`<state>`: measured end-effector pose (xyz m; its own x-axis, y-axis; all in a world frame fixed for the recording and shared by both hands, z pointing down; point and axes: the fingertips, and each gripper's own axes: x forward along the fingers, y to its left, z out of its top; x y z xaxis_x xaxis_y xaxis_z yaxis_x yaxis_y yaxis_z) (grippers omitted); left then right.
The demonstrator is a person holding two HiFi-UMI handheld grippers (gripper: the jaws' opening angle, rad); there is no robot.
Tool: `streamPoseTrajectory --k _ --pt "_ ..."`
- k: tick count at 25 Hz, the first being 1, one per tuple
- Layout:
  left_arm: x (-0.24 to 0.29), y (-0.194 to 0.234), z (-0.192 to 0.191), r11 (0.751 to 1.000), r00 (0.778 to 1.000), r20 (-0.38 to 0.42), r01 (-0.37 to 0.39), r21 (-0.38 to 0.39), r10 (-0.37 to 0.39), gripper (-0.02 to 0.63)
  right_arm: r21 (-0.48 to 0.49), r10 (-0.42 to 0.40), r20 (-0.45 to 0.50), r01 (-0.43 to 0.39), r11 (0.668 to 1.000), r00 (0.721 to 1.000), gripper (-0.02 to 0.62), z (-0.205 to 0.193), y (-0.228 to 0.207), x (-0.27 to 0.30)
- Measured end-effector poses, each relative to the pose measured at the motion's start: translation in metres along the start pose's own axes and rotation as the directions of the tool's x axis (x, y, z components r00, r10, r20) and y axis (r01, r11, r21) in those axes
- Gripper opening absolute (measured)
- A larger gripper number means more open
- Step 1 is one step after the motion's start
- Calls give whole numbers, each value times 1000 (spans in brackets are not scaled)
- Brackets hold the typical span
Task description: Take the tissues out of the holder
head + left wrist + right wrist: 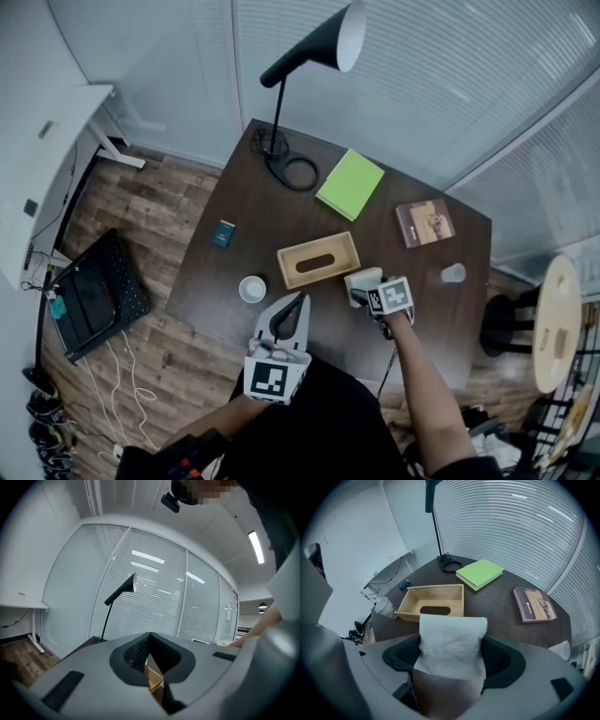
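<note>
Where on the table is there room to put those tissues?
Bare patches lie between the holder and the brown book, also between the lamp base and the blue box. Crowded by the white cup, where the left claw hovers.

A dark bench (262, 202) sits mid-frame on wood-plank floor (141, 202) — slatted blinds (450, 75) across the top, a white desk (47, 141) upper left, a round wooden stool (555, 323) at the right edge.

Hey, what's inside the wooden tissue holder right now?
Nothing visible: the holder shows a bare floor with its oval slot. The tissues sit in the right gripper's jaws. Beneath the holder is hidden.
</note>
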<state>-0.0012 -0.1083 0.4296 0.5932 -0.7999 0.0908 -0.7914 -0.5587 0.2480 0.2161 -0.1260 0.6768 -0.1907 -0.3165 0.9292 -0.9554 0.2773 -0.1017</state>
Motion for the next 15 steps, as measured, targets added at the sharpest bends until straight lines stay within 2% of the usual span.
streamPoseTrajectory --k 7,15 --pt "16 -24 -4 1000 1000 6 13 6 -13 -2 25 -6 -9 6 1000 1000 419 -15 -29 -7" --pt "29 -51 -15 1000 1000 -5 13 8 -13 -2 106 23 -3 -22 994 1000 419 -34 -60 -7"
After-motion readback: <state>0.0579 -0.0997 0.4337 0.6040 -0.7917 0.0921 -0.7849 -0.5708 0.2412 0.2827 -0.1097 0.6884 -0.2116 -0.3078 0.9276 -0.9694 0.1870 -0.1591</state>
